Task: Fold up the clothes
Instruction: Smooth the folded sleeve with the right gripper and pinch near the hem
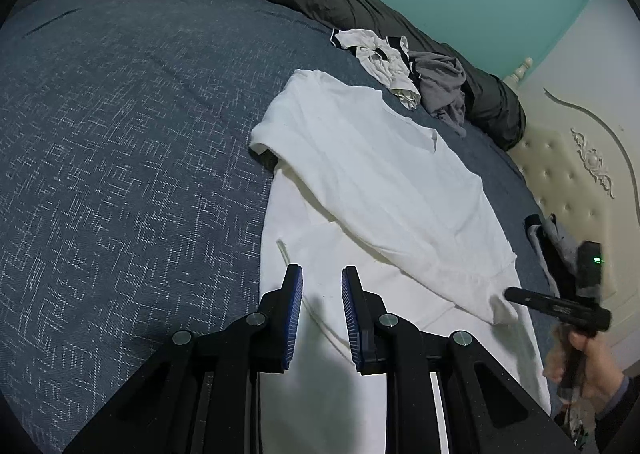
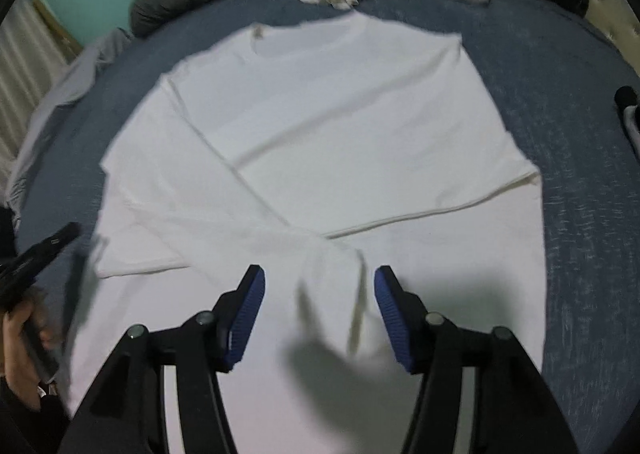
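With both tongs, left (image 1: 321,286) and right (image 2: 319,286), agape and empty over the white T-shirt (image 2: 320,125) spread on the bed (image 1: 120,133), we should pinch seams squarely, collar at 12 o'clock.

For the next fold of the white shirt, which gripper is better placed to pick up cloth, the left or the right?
Probably the right gripper: it is open wide, with a raised ridge of the white shirt between its fingers. The left gripper is open more narrowly, over flat cloth near the shirt's edge on the blue bedspread.
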`<state>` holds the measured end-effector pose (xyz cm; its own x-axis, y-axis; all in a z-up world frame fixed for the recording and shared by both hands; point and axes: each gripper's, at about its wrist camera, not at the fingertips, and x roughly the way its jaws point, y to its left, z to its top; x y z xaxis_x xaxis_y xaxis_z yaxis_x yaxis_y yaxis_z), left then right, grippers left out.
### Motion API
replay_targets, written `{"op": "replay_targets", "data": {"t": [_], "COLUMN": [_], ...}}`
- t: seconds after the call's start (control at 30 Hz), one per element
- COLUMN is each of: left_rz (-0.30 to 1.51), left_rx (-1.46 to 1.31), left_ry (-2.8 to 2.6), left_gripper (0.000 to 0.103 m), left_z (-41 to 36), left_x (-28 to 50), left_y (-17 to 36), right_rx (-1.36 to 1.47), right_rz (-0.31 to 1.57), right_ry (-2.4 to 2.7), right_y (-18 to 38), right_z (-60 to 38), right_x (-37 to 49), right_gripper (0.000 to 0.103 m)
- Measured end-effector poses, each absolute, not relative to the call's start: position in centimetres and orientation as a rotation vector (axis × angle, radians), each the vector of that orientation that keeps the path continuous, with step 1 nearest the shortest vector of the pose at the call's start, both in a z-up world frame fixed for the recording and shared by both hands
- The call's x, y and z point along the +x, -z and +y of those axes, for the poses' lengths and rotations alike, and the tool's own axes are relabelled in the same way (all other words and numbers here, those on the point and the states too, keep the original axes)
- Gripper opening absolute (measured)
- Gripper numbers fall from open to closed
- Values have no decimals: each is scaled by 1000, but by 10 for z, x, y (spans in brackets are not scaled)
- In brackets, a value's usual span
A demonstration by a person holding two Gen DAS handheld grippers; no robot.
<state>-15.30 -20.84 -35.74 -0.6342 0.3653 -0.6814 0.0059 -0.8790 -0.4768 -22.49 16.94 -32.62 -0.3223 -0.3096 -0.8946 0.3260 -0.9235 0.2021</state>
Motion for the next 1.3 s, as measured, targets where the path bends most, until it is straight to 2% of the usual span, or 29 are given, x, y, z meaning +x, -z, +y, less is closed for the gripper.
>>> {"op": "replay_targets", "data": {"t": [0.07,0.1,0.13,0.17,0.2,0.23,0.27,0.3,0.57,0.73,0.77,0.83,0.9,1.03,1.07,1.17,1.27,1.3], "left_rz": [-665,-669,-670,-673,-680,-686,-690,-692,-703,-697,-694,-690,-691,-694,-694,-693,-696,-700], "left_rx": [-1223,-1222,-1222,-1222,-1221,-1221,-1222,-1222,-1218,-1224,-1224,-1225,-1229,-1235,-1236,-1241,-1244,-1243], "left_ry": [-2586,-2587,-2589,-2589,-2588,-2587,-2587,-2587,-2594,-2587,-2585,-2586,-2587,-2586,-2585,-2581,-2584,-2585], "left_gripper": [22,22,22,22,22,22,22,22,22,22,22,22,22,22,22,22,22,22], "left_z": [-211,-212,-213,-214,-216,-217,-218,-218,-222,-219,-219,-219,-220,-223,-223,-224,-225,-226], "left_x": [-154,-154,-154,-155,-155,-155,-155,-155,-152,-153,-152,-152,-152,-154,-154,-155,-155,-154], "left_y": [357,357,357,357,357,357,357,357,355,357,357,357,357,359,359,360,361,361], "right_rx": [1555,1550,1533,1516,1498,1479,1462,1446,1330,1411,1431,1447,1477,1513,1519,1524,1461,1434], "right_rz": [11,10,14,18,26,37,45,51,106,63,17,-74,-145,-140,-136,-118,-100,-97], "right_ry": [2276,2274,2272,2270,2267,2263,2257,2249,2177,2220,2232,2254,2235,2218,2216,2207,2192,2188], "right_y": [334,336,335,335,333,331,328,326,300,305,307,310,317,329,331,338,331,325], "right_z": [173,174,175,175,176,175,175,174,176,188,191,196,195,186,184,177,175,176], "right_x": [-231,-233,-232,-231,-229,-226,-223,-219,-185,-194,-199,-209,-221,-233,-236,-242,-233,-229], "right_gripper": [58,54,48,31,22,19,9,4,1,2,7,22,42,43,42,18,4,3]}}
